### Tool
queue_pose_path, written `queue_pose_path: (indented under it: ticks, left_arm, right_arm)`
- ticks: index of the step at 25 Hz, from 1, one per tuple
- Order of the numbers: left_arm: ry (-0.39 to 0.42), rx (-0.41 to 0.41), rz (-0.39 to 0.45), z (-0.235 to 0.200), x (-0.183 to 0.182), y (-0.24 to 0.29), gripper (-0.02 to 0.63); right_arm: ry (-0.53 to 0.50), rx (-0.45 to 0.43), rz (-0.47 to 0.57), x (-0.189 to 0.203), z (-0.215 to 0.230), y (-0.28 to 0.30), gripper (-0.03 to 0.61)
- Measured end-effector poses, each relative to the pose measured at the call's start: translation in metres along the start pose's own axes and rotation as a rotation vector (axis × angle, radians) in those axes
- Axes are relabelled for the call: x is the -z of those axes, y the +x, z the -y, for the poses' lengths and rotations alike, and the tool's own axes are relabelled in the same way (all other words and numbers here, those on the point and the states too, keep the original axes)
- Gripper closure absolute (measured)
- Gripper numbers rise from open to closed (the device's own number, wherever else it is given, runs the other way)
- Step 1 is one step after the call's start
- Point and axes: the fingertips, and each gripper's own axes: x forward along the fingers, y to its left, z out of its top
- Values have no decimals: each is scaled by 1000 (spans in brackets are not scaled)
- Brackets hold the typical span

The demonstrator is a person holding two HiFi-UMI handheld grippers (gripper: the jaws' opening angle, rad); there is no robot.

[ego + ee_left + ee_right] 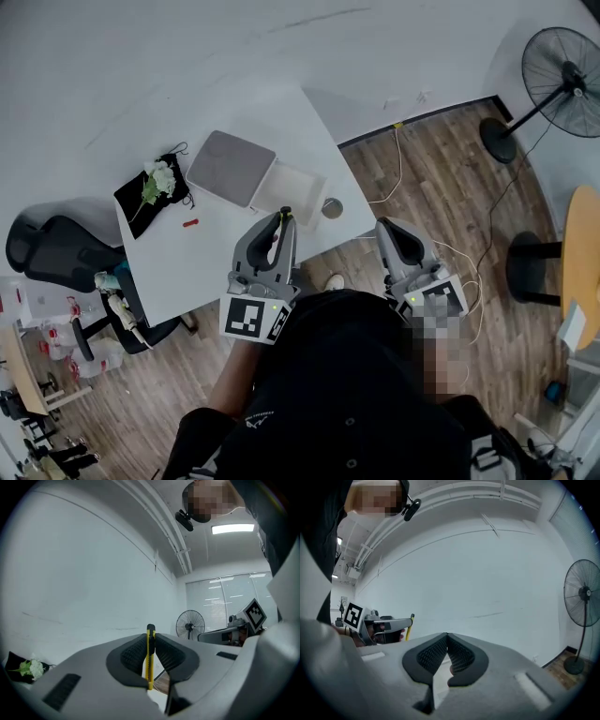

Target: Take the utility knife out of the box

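Left tool (150, 639) is clamped on the yellow utility knife (150, 667), held upright. Right tool (447, 637) has its jaws together, empty. The box (292, 193) rests on the desk (202, 262).

Yellow utility knife (150, 658): flat sides hidden between left claw (150, 637) pads. Small red object (190, 223) on white worktop (178, 267): too small to identify. Black pedestal fan (562, 70): cut by edge.

We log the utility knife (150, 658) between the left gripper's (284, 217) jaws, before the box (292, 193) on the table (187, 267), with the right gripper (388, 227) to its right.
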Motion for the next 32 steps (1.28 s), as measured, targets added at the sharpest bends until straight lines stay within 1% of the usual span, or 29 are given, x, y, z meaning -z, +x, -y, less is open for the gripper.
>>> queue_pose_path:
  ticks: [3,5,9,12,17,23,25,29,32]
  left_arm:
    - [10,4,16,-2,-13,7,560]
    - [16,10,25,-1,-21,10,560]
    - [8,11,39,-1,-35,13,558]
    - [20,10,49,-2,-45,17,559]
    - [32,15,89,-2,-61,15,558]
    - [33,18,91,-1,-60,12,558]
    - [31,17,93,-2,-59,12,559]
    - [55,16,77,-3,-54,13,558]
    - [51,22,74,-1,-52,10,558]
  right_arm:
    - [24,-20,44,-18,1,2,574]
    - [21,-26,66,-29,1,2,574]
    - [-13,-27,81,-45,2,3,574]
    - [-39,-20,92,-56,4,2,574]
    - [-60,0,126,-76,10,-1,574]
    - [-42,26,139,-79,16,-3,574]
    - [-47,22,135,-78,14,-2,574]
    - [-43,12,135,-77,10,1,574]
    - [-49,8,138,-78,7,0,574]
